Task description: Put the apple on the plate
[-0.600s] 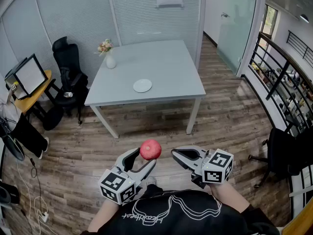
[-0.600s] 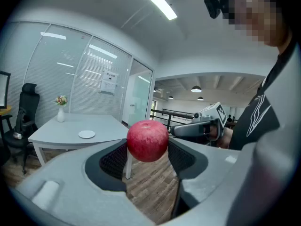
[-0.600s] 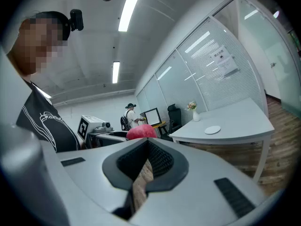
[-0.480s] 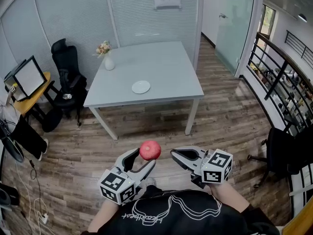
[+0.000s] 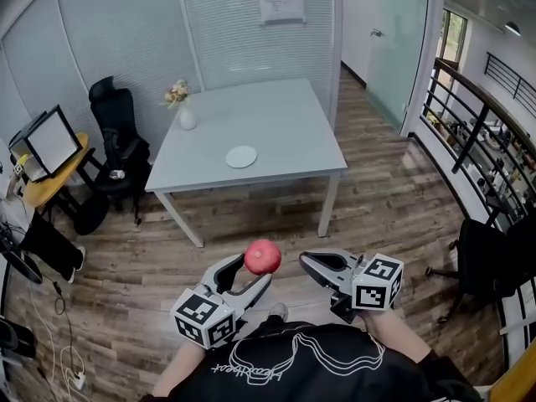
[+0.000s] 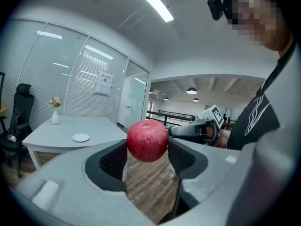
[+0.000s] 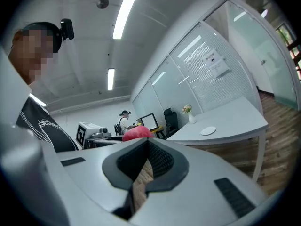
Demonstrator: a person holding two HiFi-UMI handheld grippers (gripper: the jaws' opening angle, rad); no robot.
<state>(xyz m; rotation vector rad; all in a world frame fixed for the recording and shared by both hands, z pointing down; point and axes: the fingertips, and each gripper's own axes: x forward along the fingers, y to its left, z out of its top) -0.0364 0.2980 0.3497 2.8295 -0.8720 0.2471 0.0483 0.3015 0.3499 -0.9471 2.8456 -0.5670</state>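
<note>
Head view: left gripper (image 5: 251, 275) holds the red apple (image 5: 262, 256) above the wood floor (image 5: 402, 199); right gripper (image 5: 311, 265) is just beside it. The white plate (image 5: 241, 157) sits well apart on the grey table (image 5: 285, 124).
Left gripper view: jaws spread wide, pads pressed on both sides of the apple.
Right gripper view: jaws closed tip to tip, nothing in them.

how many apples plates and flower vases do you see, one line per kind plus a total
apple: 1
plate: 1
flower vase: 1
total: 3
</note>
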